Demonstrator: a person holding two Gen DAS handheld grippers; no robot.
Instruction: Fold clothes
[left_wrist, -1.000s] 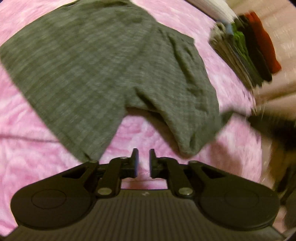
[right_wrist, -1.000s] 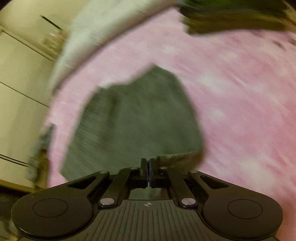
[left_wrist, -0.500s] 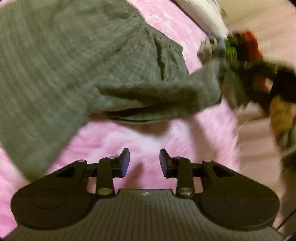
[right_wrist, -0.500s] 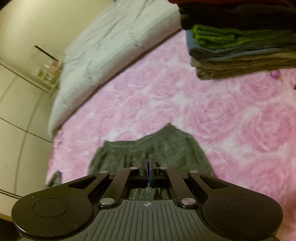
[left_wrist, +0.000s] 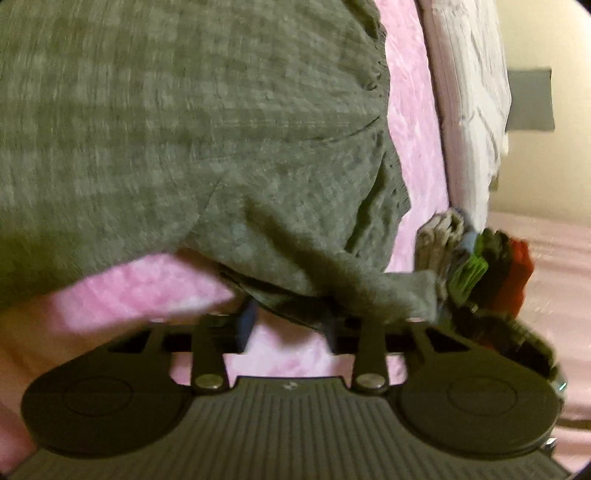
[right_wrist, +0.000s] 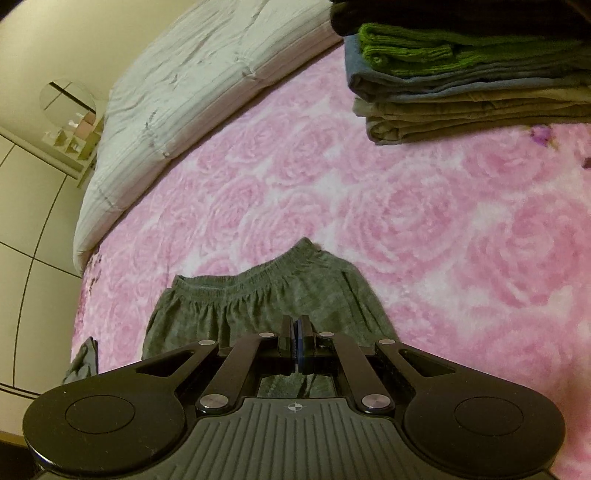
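Two grippers over pink rose blanket (right_wrist: 424, 221). Left gripper (left_wrist: 290, 325): jaws apart, just been closing, hem of grey shorts (left_wrist: 184, 129) drooping between fingers, grip not clear. Right gripper (right_wrist: 297, 345): fingers pressed together on grey shorts' cloth, waistband lying flat beyond. Farther right, stack of folded clothes (right_wrist: 461, 81) on blanket, well apart from shorts.

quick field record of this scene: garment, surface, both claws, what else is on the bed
garment: grey knit shorts with an elastic waistband, lying on the bed
surface: pink rose-patterned fleece blanket
right claw: shut, over the shorts; a pinch on the cloth cannot be confirmed
left claw: jaws apart and just been closing, a shorts leg hem at its tips, not clearly pinched
stack: folded clothes pile, far right of the blanket
bedding: pale quilted duvet, along the blanket's far edge
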